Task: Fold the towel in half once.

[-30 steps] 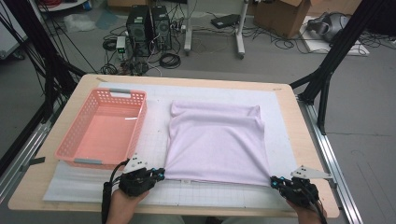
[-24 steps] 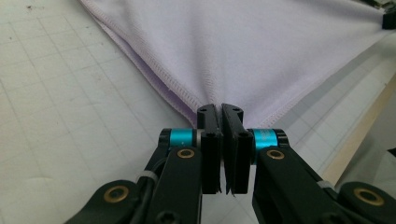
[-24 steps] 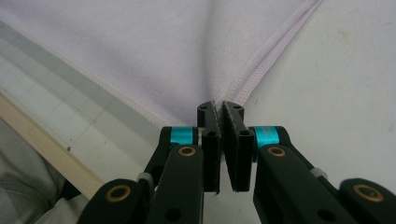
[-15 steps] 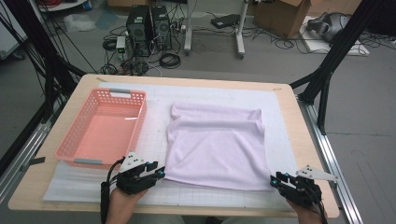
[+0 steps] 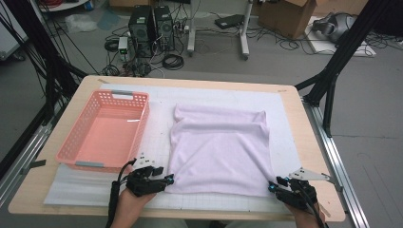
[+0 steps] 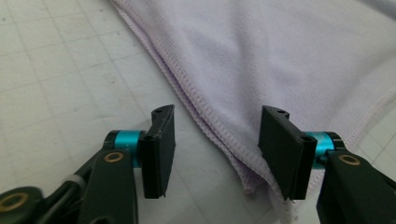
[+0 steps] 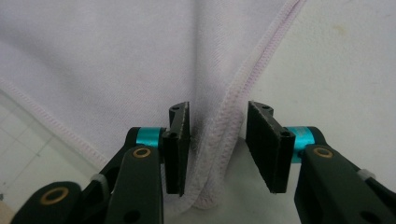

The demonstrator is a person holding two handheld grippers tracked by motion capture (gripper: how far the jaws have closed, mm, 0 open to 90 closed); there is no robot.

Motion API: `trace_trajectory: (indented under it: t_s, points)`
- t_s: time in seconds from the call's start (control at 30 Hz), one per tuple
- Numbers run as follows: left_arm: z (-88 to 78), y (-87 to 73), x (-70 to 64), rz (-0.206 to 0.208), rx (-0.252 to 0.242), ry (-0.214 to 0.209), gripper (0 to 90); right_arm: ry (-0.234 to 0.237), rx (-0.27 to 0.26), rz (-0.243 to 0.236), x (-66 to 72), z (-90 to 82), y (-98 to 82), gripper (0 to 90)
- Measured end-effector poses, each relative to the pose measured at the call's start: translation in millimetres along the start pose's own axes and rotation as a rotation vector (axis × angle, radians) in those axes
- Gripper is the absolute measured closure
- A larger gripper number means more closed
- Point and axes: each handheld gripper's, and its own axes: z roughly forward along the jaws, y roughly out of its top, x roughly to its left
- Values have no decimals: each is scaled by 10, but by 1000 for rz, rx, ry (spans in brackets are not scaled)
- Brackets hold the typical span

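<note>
A lilac cloth (image 5: 221,147), folded over along its far edge, lies flat on the white gridded mat (image 5: 157,99). My left gripper (image 5: 166,178) sits at the cloth's near left corner. Its jaws have just been opening and stand open (image 6: 217,116), and the stitched corner (image 6: 243,163) lies loose between them, closer to the right jaw. My right gripper (image 5: 273,186) sits at the near right corner. Its jaws have also just been opening (image 7: 218,109), and a raised fold of the cloth's hem (image 7: 224,135) stands in the gap, unpinched.
An empty pink plastic basket (image 5: 140,128) stands on the mat left of the cloth, just beyond my left gripper. The wooden table (image 5: 304,137) ends close behind both hands. Black frame poles rise at both sides of the table.
Both grippers were shut on the cloth's near corners. Their jaws have since parted and the corners lie released on the mat. The left gripper has edged slightly sideways.
</note>
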Motion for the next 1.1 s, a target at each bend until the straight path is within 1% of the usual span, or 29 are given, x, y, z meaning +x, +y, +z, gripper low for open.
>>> trace_trajectory:
  t_s: [0.03, 0.07, 0.1, 0.13, 0.17, 0.2, 0.23, 0.27, 0.33, 0.37, 0.4, 0.43, 0.5, 0.57, 0.63, 0.67, 0.77, 0.83, 0.87, 0.9, 0.93, 0.97, 1.0, 1.03, 1.1]
  points:
    - [5, -14, -32, 29, -5, 21, 468, -3, 2, -1, 2, 0, 2, 639]
    - [9, -33, -68, 60, -12, 49, 495, 3, 3, -4, -3, 0, 4, 706]
    - [10, -50, -100, 90, -17, 76, 555, 28, 4, 2, -2, 3, 5, 793]
    - [9, -48, -111, 95, -15, 63, 621, 46, 5, 4, 5, 6, 3, 817]
    - [11, -43, -114, 83, -7, 20, 745, 43, 6, -1, 19, 6, 2, 832]
    - [11, -44, -140, 90, -6, 32, 837, 45, 6, -1, 22, 3, 2, 839]
    - [6, -41, -161, 96, -3, 39, 846, 49, 3, -1, 10, 2, 1, 843]
    - [-6, -35, -156, 88, 1, 33, 852, 62, 4, 10, 1, -7, -3, 846]
    - [-59, -42, -127, 54, -8, 12, 856, 67, 2, 2, -2, -34, -10, 849]
    - [-97, -47, -108, 40, -13, -6, 856, 71, 0, 7, 3, -59, -17, 850]
    - [-138, -56, -97, 26, -22, -21, 856, 77, -2, 0, -4, -88, -28, 850]
    - [-195, -71, -96, 21, -27, -41, 856, 86, -6, 6, -7, -118, -41, 850]
    - [-266, -101, -110, 24, -32, -48, 863, 101, -11, 16, -16, -190, -78, 850]
    - [-329, -136, -114, 15, -39, -60, 864, 111, -10, 23, -34, -260, -111, 850]
    - [-371, -169, -136, 22, -36, -68, 864, 131, -20, 44, -41, -316, -140, 850]
    - [-382, -181, -146, 33, -33, -68, 864, 138, -18, 49, -32, -332, -152, 850]
    - [-404, -178, -172, 35, -42, -73, 863, 136, 4, 26, 11, -332, -181, 849]
    - [-411, -174, -170, 47, -50, -69, 842, 137, 9, 22, 20, -338, -186, 835]
    - [-404, -174, -171, 59, -59, -50, 762, 143, 7, 34, 16, -346, -184, 789]
    - [-398, -162, -170, 62, -64, -32, 617, 146, -4, 44, 9, -357, -181, 698]
    - [-397, -142, -167, 66, -72, -31, 562, 133, -22, 52, 0, -376, -174, 611]
    - [-397, -117, -162, 73, -86, -35, 560, 121, -45, 61, -17, -404, -166, 577]
    - [-393, -86, -153, 74, -100, -35, 541, 117, -78, 80, -34, -431, -157, 539]
    - [-380, -51, -140, 73, -109, -37, 520, 105, -109, 89, -54, -453, -144, 512]
    - [-323, 22, -104, 60, -121, -38, 491, 71, -153, 96, -85, -475, -109, 511]
